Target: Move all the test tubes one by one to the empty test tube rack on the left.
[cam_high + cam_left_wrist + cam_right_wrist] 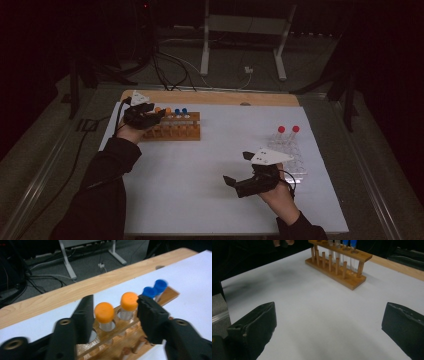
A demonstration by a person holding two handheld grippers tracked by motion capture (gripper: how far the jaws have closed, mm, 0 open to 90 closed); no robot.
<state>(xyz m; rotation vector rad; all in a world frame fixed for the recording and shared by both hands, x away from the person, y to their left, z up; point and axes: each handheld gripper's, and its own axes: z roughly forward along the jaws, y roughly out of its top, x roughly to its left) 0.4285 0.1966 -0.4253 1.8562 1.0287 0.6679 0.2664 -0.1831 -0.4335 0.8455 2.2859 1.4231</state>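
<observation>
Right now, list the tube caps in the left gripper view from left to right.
Near orange cap → second orange cap → first blue cap → second blue cap, all in the wooden rack.

A warm brown wooden test-tube rack (175, 127) is showing a pale grain. Two clear tubes in it are wearing bright orange screw caps (104, 312), and two more are wearing vivid blue screw caps (155, 288). In a clear plastic rack (291, 155), two tubes are carrying red caps (288, 129). A plain white sheet (190, 170) is covering a light oak-coloured tabletop (75, 290). The matte black left gripper (113, 312) and the matte black right gripper (329, 320) are each bearing a pale grey plate (267, 156).
</observation>
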